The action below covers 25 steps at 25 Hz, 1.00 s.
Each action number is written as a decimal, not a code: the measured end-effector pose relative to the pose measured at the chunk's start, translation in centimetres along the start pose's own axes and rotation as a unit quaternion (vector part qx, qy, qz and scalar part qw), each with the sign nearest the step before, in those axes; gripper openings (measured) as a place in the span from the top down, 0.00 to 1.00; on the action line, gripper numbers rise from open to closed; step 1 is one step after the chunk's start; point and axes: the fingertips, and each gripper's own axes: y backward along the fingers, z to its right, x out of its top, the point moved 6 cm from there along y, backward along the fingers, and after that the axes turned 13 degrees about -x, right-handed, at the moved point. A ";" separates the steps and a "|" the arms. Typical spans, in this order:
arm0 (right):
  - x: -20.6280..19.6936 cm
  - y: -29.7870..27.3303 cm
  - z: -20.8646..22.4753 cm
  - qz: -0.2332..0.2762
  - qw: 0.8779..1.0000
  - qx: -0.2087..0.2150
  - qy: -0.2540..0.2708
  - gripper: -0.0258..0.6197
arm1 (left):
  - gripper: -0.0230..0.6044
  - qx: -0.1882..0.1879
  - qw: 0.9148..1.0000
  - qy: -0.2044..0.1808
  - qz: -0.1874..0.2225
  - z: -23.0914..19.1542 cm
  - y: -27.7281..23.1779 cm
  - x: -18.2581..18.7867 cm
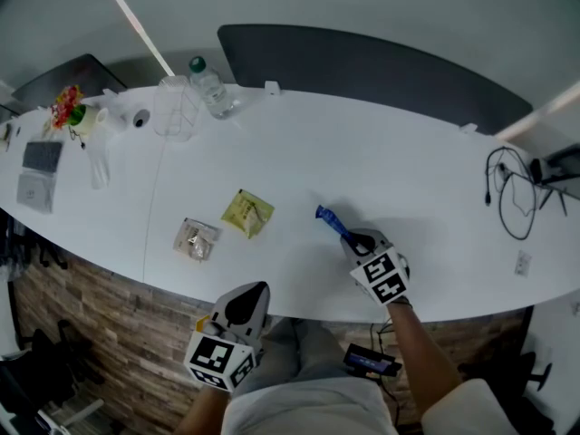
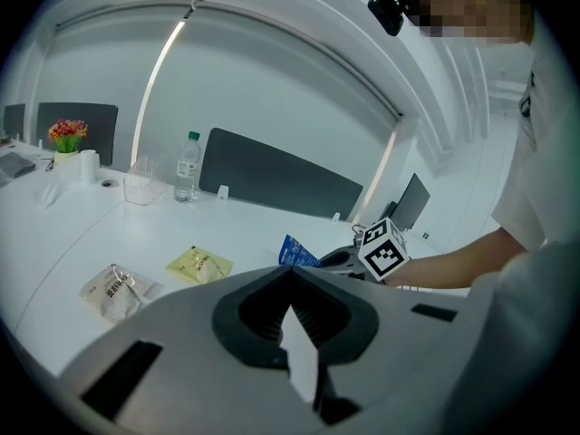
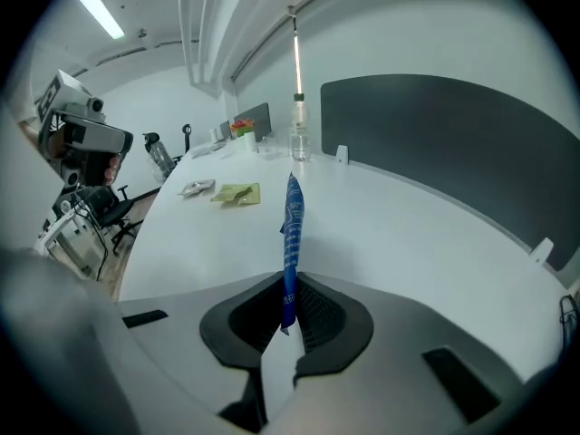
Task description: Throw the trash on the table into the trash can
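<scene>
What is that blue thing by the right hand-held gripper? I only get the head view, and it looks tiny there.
Observer: A wrapper. In the right gripper view the right hand-held gripper is shut on its lower end, and the rest stands up from the jaws.
Visitor: Does the other one hold anything?
Observer: No. The left gripper view shows the left hand-held gripper shut, with nothing between its jaws.
Visitor: Where is the camera I am looking through?
Observer: The left gripper view catches it: a small black camera up on the person's head.
</scene>
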 end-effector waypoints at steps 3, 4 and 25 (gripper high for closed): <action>0.4 0.8 0.4 0.009 1.000 -0.002 -0.007 0.89 | 0.96 0.000 1.000 -0.004 0.004 0.2 0.1 0.2; 0.6 1.1 0.4 0.012 1.000 -0.002 -0.008 0.89 | 0.96 0.001 1.000 -0.005 0.005 0.3 0.1 0.3; 2.0 9.6 -4.5 0.064 0.993 0.095 -0.002 0.89 | 0.96 0.104 0.990 -0.014 0.090 4.0 7.9 0.3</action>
